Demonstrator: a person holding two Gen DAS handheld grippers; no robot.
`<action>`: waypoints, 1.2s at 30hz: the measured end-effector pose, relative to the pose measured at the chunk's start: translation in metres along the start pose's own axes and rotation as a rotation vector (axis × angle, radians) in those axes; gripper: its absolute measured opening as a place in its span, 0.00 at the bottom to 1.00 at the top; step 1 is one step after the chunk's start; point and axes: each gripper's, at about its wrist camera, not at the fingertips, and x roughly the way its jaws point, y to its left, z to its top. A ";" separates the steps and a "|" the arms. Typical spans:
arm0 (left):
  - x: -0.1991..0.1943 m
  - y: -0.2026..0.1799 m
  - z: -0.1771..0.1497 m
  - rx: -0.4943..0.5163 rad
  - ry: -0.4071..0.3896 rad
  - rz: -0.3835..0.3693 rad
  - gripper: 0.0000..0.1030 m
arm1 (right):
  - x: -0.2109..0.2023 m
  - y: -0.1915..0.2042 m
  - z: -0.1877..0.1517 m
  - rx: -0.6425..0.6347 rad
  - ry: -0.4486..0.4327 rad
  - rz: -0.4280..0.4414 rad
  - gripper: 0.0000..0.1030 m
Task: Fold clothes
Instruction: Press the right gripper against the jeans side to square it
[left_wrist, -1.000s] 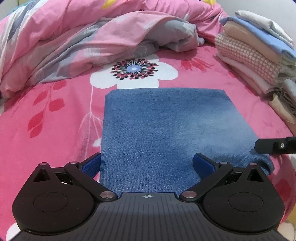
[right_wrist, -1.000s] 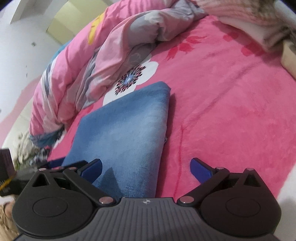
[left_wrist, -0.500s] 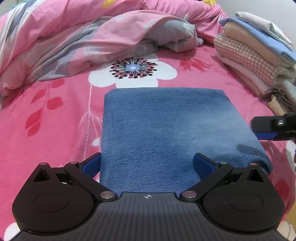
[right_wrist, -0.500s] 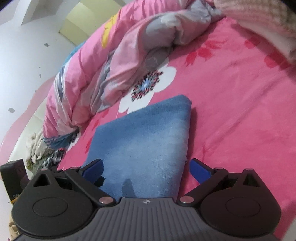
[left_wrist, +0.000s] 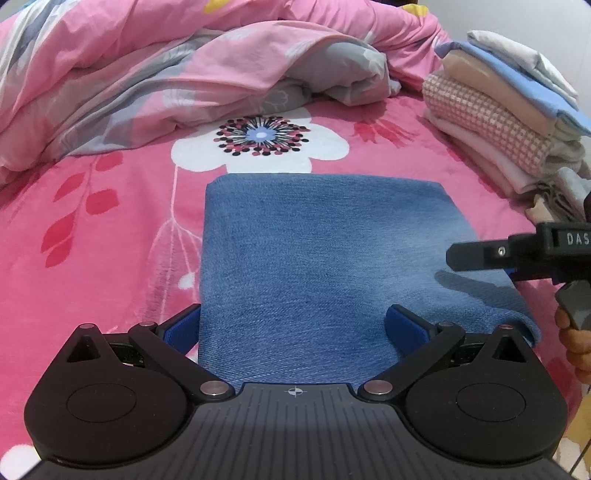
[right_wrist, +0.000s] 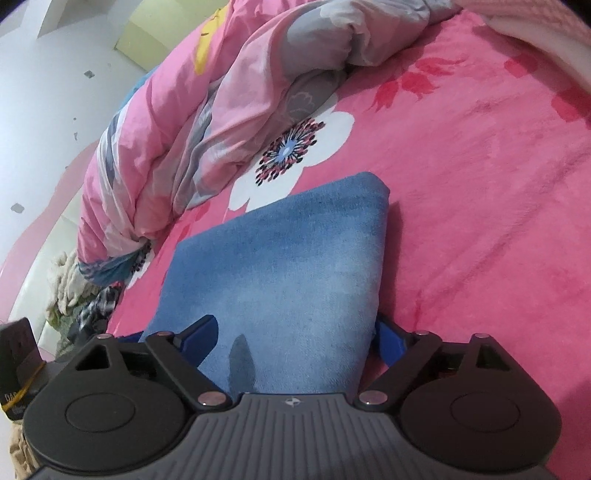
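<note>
A folded blue denim garment (left_wrist: 325, 258) lies flat on the pink floral bedsheet (left_wrist: 92, 240). My left gripper (left_wrist: 293, 328) is at its near edge, jaws wide. The left finger (left_wrist: 181, 328) sits beside the garment's left edge and the right finger (left_wrist: 406, 326) rests over the cloth. My right gripper (right_wrist: 293, 338) straddles the garment's (right_wrist: 280, 266) right edge with its jaws closing. One finger (right_wrist: 199, 336) is above the denim and the other finger (right_wrist: 388, 339) is beside the fold. In the left wrist view, a right gripper finger (left_wrist: 476, 254) reaches in from the right.
A stack of folded clothes (left_wrist: 498, 122) stands at the back right. A crumpled pink and grey duvet (left_wrist: 184, 74) fills the back of the bed. A heap of loose clothes (right_wrist: 74, 288) lies off the bed's left side. A person's hand (left_wrist: 576, 332) holds the right gripper.
The right gripper has moved left, from beside the denim to over its right edge, and its jaws have narrowed a little. The left gripper has stayed put.
</note>
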 end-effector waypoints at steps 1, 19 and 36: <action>0.000 0.000 0.000 -0.001 0.001 -0.003 1.00 | -0.001 0.000 -0.001 0.001 0.003 -0.001 0.84; 0.003 0.008 -0.001 -0.026 0.003 -0.052 1.00 | 0.008 -0.007 0.002 0.035 0.065 0.044 0.69; 0.007 0.010 0.000 -0.036 0.001 -0.079 1.00 | 0.007 -0.014 0.003 0.033 0.076 0.074 0.63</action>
